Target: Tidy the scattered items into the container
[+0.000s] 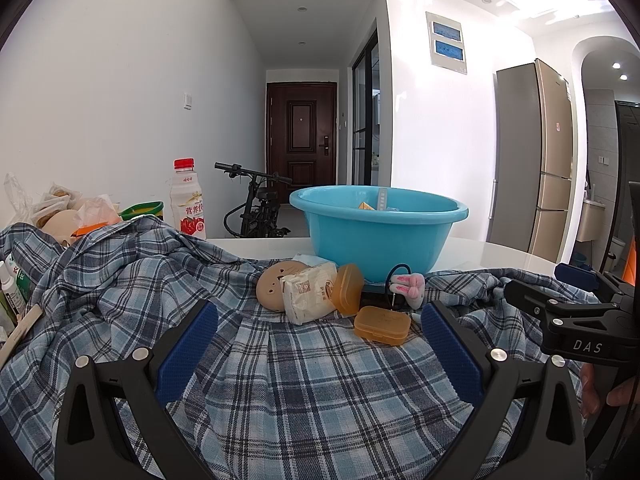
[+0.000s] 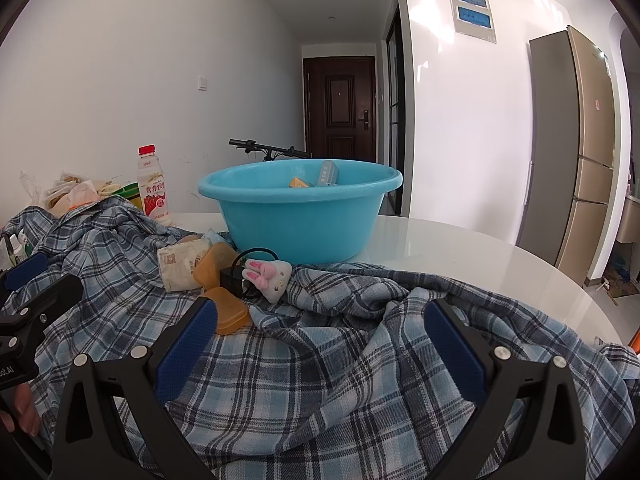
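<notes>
A blue basin stands on the white table, with an orange packet and a pale box inside. In front of it, on a plaid shirt, lie a tan round face toy, a tissue pack, two amber plastic boxes, a black item with a cord and a plush bunny. My left gripper is open over the shirt, short of the items. My right gripper is open too, nothing between its fingers.
A milk drink bottle, a green-rimmed jar and bagged snacks stand at the back left. Small bottles sit at the left edge. The round table's edge curves on the right; a fridge stands beyond.
</notes>
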